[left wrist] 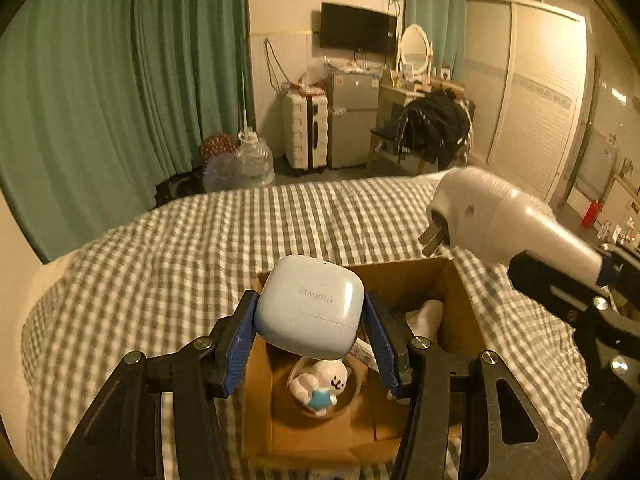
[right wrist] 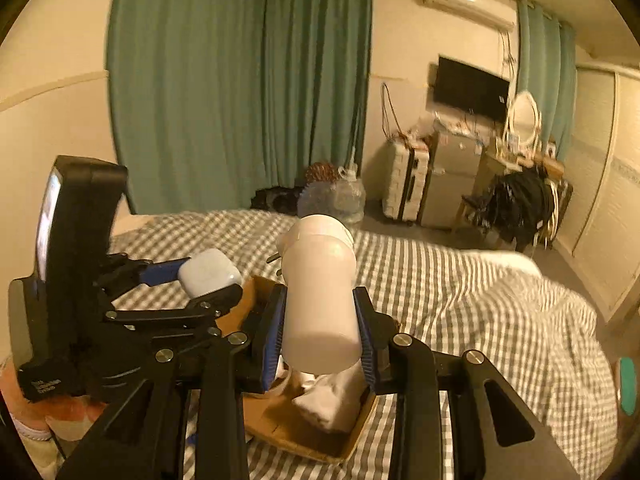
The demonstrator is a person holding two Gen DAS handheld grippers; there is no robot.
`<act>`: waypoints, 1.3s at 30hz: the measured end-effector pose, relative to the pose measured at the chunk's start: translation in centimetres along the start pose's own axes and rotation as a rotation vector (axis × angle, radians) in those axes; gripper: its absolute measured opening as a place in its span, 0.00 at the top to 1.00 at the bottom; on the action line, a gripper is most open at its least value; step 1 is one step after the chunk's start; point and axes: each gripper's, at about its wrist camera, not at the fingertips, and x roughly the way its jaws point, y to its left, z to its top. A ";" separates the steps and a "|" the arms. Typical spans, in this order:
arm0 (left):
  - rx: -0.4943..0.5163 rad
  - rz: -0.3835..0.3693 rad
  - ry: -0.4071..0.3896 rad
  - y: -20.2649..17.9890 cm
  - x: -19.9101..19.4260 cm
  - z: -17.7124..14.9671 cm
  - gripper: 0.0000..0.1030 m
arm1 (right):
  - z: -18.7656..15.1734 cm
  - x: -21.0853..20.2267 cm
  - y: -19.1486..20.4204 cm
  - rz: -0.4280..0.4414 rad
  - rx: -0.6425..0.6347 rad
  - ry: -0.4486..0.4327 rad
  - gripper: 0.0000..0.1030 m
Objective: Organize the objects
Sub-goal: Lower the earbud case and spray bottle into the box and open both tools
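My left gripper (left wrist: pixel 310 312) is shut on a pale blue earbud case (left wrist: pixel 309 306), held above an open cardboard box (left wrist: pixel 460 280) on the checked bed. In the box lie a white bunny figure in a bowl (left wrist: pixel 320 388) and a white roll (left wrist: pixel 428 316). My right gripper (right wrist: pixel 320 320) is shut on a white power adapter (right wrist: pixel 320 300) with metal prongs (right wrist: pixel 275 264), also over the box (right wrist: pixel 288 428). The adapter (left wrist: pixel 500 220) and right gripper (left wrist: pixel 560 280) show at the right of the left wrist view. The left gripper (right wrist: pixel 208 280) with the case (right wrist: pixel 210 272) shows at the left of the right wrist view.
A grey and white checked duvet (left wrist: pixel 180 260) covers the bed. Beyond it stand green curtains (left wrist: pixel 120 80), a suitcase (left wrist: pixel 304 132), a small fridge (left wrist: pixel 352 116), a chair with dark clothes (left wrist: pixel 432 128) and water jugs (left wrist: pixel 248 164). A sliding wardrobe (left wrist: pixel 532 92) is at right.
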 end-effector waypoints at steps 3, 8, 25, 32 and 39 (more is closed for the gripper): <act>0.003 -0.003 0.042 -0.1 3.1 -0.5 0.48 | -1.1 3.7 -1.3 0.007 0.031 0.060 0.69; 0.028 -0.014 0.114 -0.6 7.3 -2.5 0.48 | -3.7 7.9 -3.1 0.036 0.073 0.129 0.69; 0.077 -0.023 0.133 -1.4 8.9 -5.3 0.48 | -8.0 12.5 -4.1 0.063 0.116 0.251 0.68; 0.058 -0.030 0.122 -1.4 7.3 -5.6 0.34 | -7.3 10.3 -4.7 0.047 0.160 0.191 0.48; 0.028 -0.026 0.024 -1.2 1.2 -5.0 0.11 | -6.3 5.6 -5.1 0.008 0.166 0.133 0.43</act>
